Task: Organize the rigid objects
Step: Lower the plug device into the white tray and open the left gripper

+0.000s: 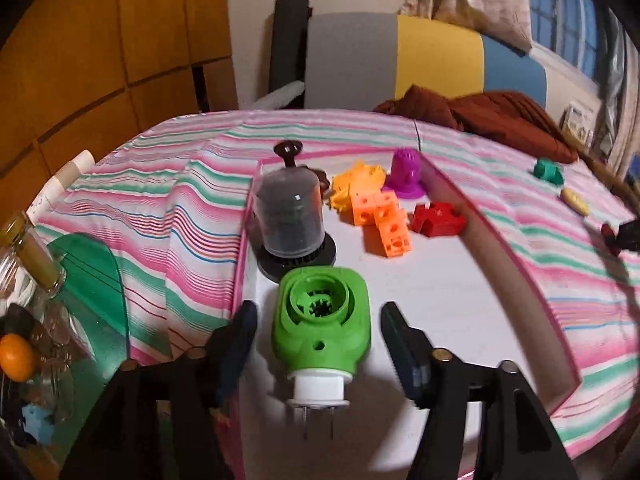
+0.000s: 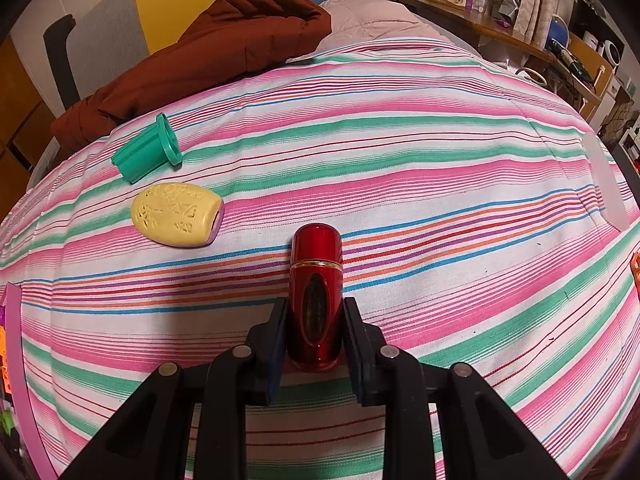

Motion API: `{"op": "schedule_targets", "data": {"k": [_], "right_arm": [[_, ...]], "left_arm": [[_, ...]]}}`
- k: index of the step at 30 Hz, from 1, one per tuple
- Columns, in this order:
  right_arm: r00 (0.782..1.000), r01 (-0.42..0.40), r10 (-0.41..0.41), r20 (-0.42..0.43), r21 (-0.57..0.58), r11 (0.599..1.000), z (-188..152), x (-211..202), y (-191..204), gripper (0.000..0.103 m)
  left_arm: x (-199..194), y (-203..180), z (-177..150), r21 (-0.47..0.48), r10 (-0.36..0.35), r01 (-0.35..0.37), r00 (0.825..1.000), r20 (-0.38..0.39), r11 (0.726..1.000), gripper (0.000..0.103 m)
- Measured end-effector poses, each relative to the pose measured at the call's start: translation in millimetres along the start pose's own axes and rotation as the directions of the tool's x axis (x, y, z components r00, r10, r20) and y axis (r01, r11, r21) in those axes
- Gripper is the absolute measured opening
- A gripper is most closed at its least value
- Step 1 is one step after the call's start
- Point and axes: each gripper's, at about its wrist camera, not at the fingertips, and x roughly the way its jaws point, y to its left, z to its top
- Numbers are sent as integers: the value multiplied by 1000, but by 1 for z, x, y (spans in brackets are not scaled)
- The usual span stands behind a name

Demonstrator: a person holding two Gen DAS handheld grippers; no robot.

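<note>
Left wrist view: left gripper (image 1: 320,344) is standing released, jaws wide with clear gaps on both sides of the green plastic plug-in device with the white two-pin base (image 1: 320,320). The device is lying inside the shallow white cardboard tray with pink edging (image 1: 504,248), at its near end, pins pointing toward the camera. Nothing is being pressed; it's resting on the tray floor by itself.

Just beyond it, the dark domed canister with a knob on a black base (image 1: 290,220) is standing upright, near touching the green device. Further back: orange cube blocks (image 1: 380,220), a yellow-orange lattice piece (image 1: 356,184), a purple flanged cap (image 1: 406,174), a red notched block (image 1: 438,220).

My read: the drop-off is done here. Pull straight back along the fingers and keep the jaws wide so the left pad isn't clipping the tray's left wall or nudging the device into the canister.

Right wrist view: right gripper (image 2: 316,332) is clenched on the glossy red cylindrical bottle with a gold band (image 2: 316,292), pads on the lower body, cap end pointing away. It's over the striped pink-and-green bedsheet (image 2: 440,160); can't tell whether it's lifted or touching. To the far left, a yellow embossed oval case (image 2: 178,214) and a teal ribbed flanged tube (image 2: 146,154) are lying loose, well apart from the bottle.

Advice: glossy surface, so keep the squeeze firm, lift before travelling left, and set it in the tray's open right-hand floor.
</note>
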Motion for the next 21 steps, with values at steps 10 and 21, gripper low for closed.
{"op": "schedule_targets", "data": {"k": [10,21], "right_arm": [[1000,-6,6,-6,18,1000,-2,-1,-1,25],[998,-65,65,0,-35,997,-15,-16,21,25]], "left_arm": [[-32,-28,1,42,-71,67,992,100,997,102],[-35,-61,-9,154,-127,115,989,74,981,102]]}}
